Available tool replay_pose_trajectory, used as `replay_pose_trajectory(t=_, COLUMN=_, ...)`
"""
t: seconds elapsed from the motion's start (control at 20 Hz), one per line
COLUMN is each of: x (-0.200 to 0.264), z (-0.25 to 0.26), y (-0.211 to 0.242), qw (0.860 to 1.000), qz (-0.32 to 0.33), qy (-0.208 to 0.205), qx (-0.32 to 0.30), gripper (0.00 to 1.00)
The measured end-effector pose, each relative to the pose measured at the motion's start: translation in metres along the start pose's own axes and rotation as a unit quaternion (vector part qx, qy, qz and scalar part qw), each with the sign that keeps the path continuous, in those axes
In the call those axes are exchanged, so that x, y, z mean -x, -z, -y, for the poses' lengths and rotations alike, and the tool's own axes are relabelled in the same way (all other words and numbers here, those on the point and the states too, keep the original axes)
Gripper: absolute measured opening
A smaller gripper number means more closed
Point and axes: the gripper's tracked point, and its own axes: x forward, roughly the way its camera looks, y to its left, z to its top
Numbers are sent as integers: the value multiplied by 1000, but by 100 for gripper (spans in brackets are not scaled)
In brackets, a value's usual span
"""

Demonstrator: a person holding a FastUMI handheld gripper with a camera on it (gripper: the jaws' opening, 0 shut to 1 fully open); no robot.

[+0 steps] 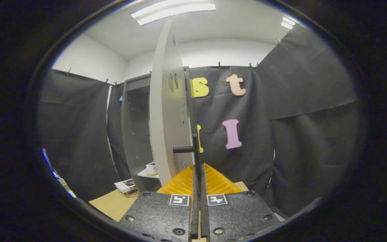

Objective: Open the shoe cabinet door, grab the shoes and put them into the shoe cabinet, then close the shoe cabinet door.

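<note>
The shoe cabinet point(134, 131) stands ahead to the left, its dark inside showing. Its pale door point(166, 127) is swung open and I see it almost edge-on, straight ahead of the fingers. A black handle point(195, 148) sticks out of the door; its upright bar runs down between my two fingers. My gripper point(198, 168) is shut on that handle, both fingers pressed against the bar. Low inside the cabinet, a white shoe point(152, 168) rests on a light shelf point(144, 174), partly hidden by the door.
A small stack of printed booklets point(126, 186) lies on the tan floor board point(113, 203) in front of the cabinet's foot. Black cloth walls close in on the left, behind and to the right.
</note>
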Motion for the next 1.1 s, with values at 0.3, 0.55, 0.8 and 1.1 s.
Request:
replay_pose_trajectory(t=0.3, x=60, z=-26, y=16, qw=999, qz=44, qy=6, qx=0, gripper=58)
replay_pose_trajectory(t=0.55, x=90, z=-59, y=57, qw=999, qz=36, qy=-27, qx=0, gripper=100)
replay_pose_trajectory(t=0.8, x=81, z=-73, y=89, qw=1000, qz=5, qy=-26, qx=-8, gripper=100)
replay_pose_trajectory(t=1.1, x=65, z=-120, y=139, qw=997, qz=-38, qy=-60, qx=-3, gripper=100)
